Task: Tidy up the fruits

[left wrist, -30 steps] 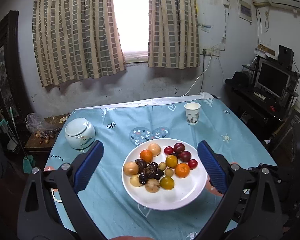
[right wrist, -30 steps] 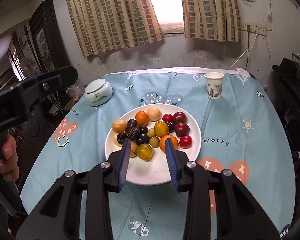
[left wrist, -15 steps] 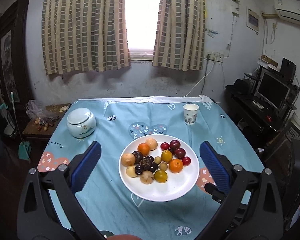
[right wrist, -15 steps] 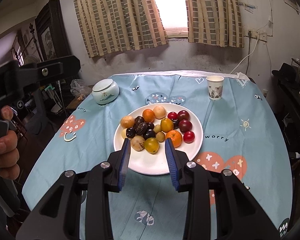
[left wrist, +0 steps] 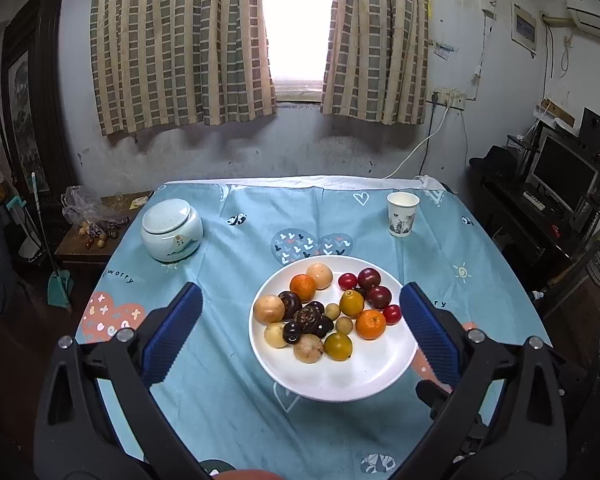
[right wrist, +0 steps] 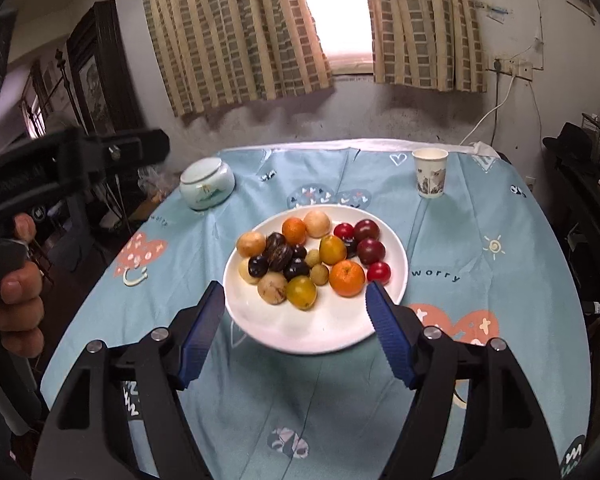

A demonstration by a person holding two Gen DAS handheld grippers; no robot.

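Observation:
A white plate (left wrist: 340,380) (right wrist: 320,328) sits mid-table and holds several mixed fruits: oranges (left wrist: 371,324) (right wrist: 346,278), red plums (left wrist: 379,297) (right wrist: 371,251), red cherry tomatoes (right wrist: 379,271), dark round fruits (left wrist: 308,316) (right wrist: 279,257), tan and yellow fruits (left wrist: 338,345) (right wrist: 301,292). My left gripper (left wrist: 300,332) is open and empty, above the near table. My right gripper (right wrist: 296,312) is open and empty, its fingers either side of the plate's near rim.
A lidded white ceramic jar (left wrist: 171,230) (right wrist: 207,184) stands at the back left. A paper cup (left wrist: 402,214) (right wrist: 430,173) stands at the back right. The light blue tablecloth (left wrist: 228,380) covers the table. A low side table with a bag of fruit (left wrist: 96,224) stands left.
My right gripper has opened wide from a narrow gap. Both grippers have pulled back and up from the plate, and the left view has swung left.

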